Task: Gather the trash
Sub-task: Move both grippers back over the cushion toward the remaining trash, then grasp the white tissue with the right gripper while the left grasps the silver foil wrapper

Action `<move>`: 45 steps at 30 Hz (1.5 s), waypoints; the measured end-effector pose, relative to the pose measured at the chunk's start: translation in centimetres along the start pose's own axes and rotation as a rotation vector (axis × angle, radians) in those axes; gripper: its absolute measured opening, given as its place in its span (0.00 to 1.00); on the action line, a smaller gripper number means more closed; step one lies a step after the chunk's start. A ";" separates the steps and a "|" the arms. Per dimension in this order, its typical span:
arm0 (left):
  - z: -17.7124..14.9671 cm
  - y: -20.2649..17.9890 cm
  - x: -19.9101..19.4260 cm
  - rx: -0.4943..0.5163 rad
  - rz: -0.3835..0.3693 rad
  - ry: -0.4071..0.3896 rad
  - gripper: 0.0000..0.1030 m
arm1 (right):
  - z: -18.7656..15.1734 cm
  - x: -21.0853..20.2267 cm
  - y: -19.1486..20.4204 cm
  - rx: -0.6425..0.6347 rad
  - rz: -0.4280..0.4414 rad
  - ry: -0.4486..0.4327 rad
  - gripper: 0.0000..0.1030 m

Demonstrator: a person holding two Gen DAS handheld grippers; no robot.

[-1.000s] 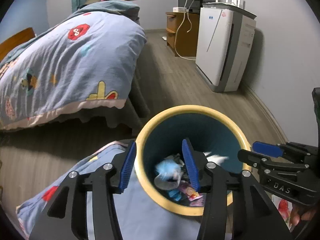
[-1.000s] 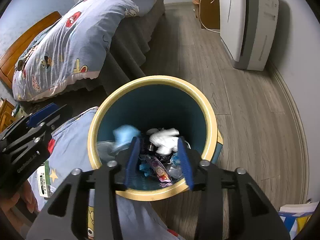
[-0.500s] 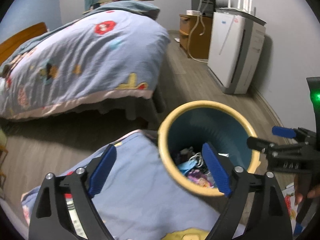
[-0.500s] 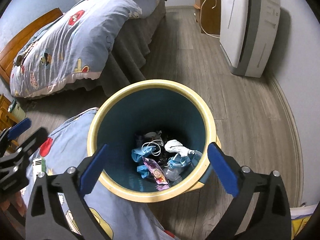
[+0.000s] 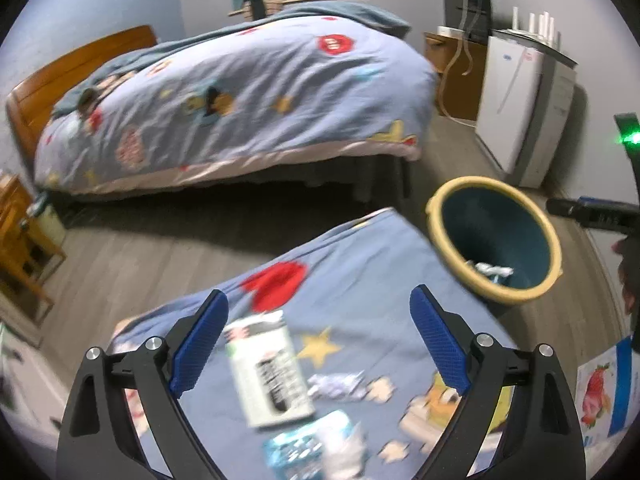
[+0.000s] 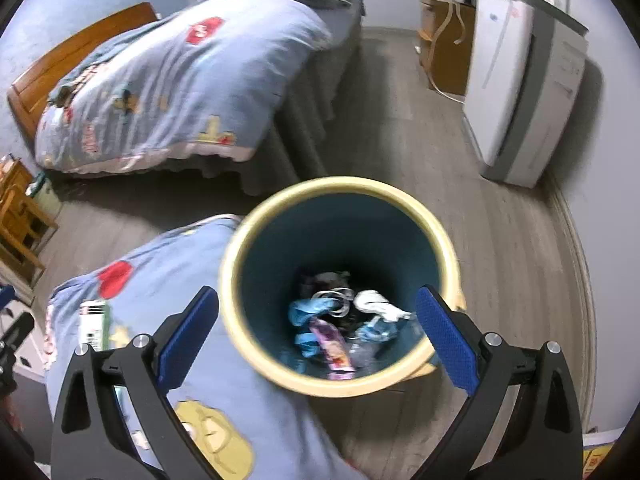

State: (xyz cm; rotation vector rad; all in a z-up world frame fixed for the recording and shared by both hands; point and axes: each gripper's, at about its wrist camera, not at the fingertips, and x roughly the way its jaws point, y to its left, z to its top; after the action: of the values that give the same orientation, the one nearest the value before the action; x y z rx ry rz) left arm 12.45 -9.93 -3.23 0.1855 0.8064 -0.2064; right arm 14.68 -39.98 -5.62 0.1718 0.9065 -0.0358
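A round trash bin (image 6: 340, 284), yellow-rimmed and teal inside, stands on the wood floor (image 6: 500, 248) against a blue cartoon quilt (image 5: 360, 280), holding crumpled wrappers (image 6: 340, 332). The right gripper (image 6: 318, 340) hangs above it, the left gripper (image 5: 320, 344) over a flat packet (image 5: 268, 368) on the quilt; the left's jaws have just spread further, and both stand wide and empty.

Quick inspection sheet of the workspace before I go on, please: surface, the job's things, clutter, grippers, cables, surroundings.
Surface: blue cartoon-print cover beside the bin.
Job's things: yellow-rimmed bin on the floor, holding wrappers and tissue; a white packet, a crumpled wrapper and a blue-white pack lie on the cover.
Clutter: printed paper on the floor at right.
Grippers: left gripper open above the white packet; right gripper open over the bin; both have just been opening, nothing between the jaws.
Cables: cords hang at the wooden cabinet.
Surroundings: bed, white appliance, wood floor.
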 end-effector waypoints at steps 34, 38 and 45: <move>-10.9 12.6 -2.5 -0.188 0.089 0.103 0.90 | -16.0 3.2 22.6 -0.148 0.096 0.279 0.94; -10.9 13.0 -2.2 -0.186 0.086 0.107 0.90 | -16.8 4.0 24.2 -0.187 0.112 0.302 0.93; -11.0 13.2 -1.5 -0.168 0.097 0.123 0.90 | -18.1 6.2 25.3 -0.217 0.144 0.398 0.37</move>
State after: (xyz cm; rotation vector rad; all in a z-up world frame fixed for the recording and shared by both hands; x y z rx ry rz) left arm 7.15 5.62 -8.49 0.0789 0.9301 -0.0351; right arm 7.04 -11.79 -18.07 0.0408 1.2843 0.2377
